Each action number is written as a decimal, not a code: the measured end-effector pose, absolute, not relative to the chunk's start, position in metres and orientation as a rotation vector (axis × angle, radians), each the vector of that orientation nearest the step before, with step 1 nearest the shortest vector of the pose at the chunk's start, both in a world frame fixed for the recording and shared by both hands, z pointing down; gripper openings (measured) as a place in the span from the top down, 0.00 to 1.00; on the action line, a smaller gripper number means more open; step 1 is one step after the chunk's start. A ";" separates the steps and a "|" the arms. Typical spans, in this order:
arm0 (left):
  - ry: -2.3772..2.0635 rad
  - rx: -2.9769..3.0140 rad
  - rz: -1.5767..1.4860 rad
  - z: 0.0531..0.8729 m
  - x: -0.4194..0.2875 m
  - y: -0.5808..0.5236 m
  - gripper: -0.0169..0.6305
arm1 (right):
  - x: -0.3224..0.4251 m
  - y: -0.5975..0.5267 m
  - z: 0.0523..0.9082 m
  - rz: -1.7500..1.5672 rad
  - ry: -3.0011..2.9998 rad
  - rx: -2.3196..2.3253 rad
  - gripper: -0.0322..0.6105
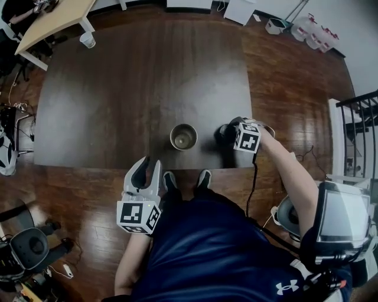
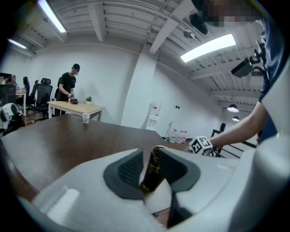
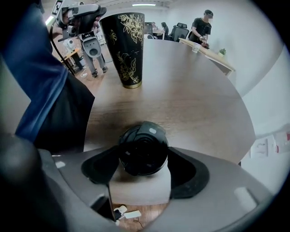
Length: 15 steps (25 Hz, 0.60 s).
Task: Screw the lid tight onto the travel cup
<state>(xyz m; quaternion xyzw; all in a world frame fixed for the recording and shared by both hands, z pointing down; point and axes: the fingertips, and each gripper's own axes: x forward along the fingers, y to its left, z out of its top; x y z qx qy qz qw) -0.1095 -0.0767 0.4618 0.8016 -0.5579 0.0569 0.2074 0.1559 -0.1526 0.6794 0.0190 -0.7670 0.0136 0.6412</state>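
Observation:
The black travel cup [image 1: 183, 137] with gold flowers stands upright and uncapped on the dark table [image 1: 118, 88], close to its front edge. In the right gripper view the cup [image 3: 124, 45] is beyond the jaws, to the left. The black lid [image 1: 220, 133] lies on the table to the cup's right. My right gripper [image 1: 224, 134] stands open around the lid [image 3: 143, 148], with a pad on each side and a thin gap at the left pad. My left gripper [image 1: 146, 174] hovers in front of the table edge, its jaws a narrow slot apart and holding nothing. The far cup [image 2: 154, 163] shows through that slot.
A small clear glass [image 1: 87, 40] stands at the table's far left corner. Behind it is a light wooden desk [image 1: 53, 17], where a person [image 2: 68, 86] stands. An office chair [image 1: 26, 248] is at lower left, water bottles [image 1: 316, 32] at upper right, a railing [image 1: 360, 118] to the right.

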 end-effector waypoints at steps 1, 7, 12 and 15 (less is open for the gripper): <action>-1.556 2.227 0.156 0.462 -0.111 -0.076 0.81 | 0.155 -0.153 0.679 0.036 -1.744 0.035 0.42; -1.558 2.200 0.143 0.464 -0.111 -0.074 0.82 | 0.157 -0.153 0.679 0.091 -1.749 0.015 0.43; -1.539 2.187 0.148 0.470 -0.113 -0.073 0.82 | 0.155 -0.155 0.681 0.135 -1.796 0.071 0.43; -1.524 2.188 0.153 0.473 -0.123 -0.077 0.82 | 0.146 -0.158 0.677 0.121 -1.801 0.100 0.43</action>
